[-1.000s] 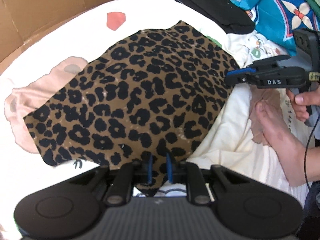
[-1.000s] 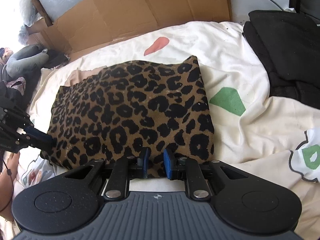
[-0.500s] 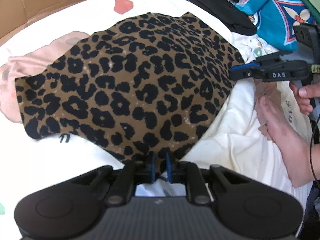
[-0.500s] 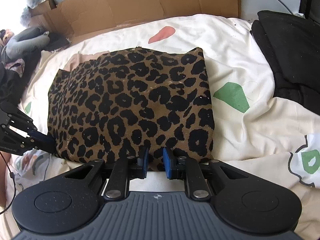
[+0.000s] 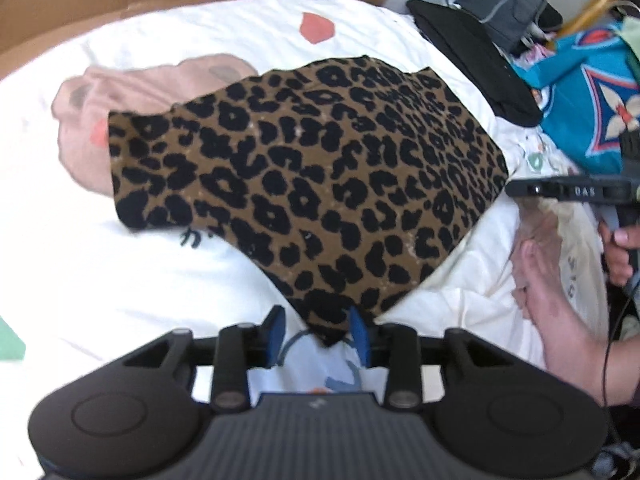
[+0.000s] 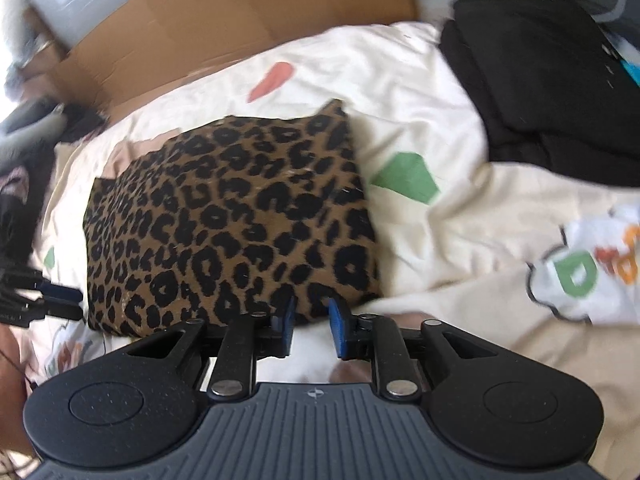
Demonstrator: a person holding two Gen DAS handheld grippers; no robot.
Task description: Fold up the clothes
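1. Garment under inspection: a leopard-print cloth (image 5: 304, 184), folded into a rough rectangle, lying flat on a cream bedsheet (image 5: 120, 280) printed with coloured shapes.
2. The left gripper (image 5: 318, 334) is at the cloth's near corner. Its jaws are opening; the corner tip lies in the gap, close against the right blue pad, with the left pad clearly apart from the fabric. No pinch is evident.
3. The right gripper (image 6: 311, 326) is at the cloth's near edge, towards its right corner. Its jaws are opening, and the blue pads stand apart with the edge of the cloth just beyond them; white sheet shows in the gap. It has hold of nothing.
4. In the left wrist view the right gripper appears at the cloth's right side, its tip just beside the fabric edge; a hand (image 5: 618, 248) grips its handle.
5. A bare foot (image 5: 548, 280) rests on the sheet near that gripper.
6. A pink garment (image 5: 132, 92) lies partly under the far left part of the cloth.
7. Black folded clothing (image 6: 552, 80) sits far right, well apart from the cloth.
8. Brown cardboard (image 6: 240, 12) stands along the far side of the bed.
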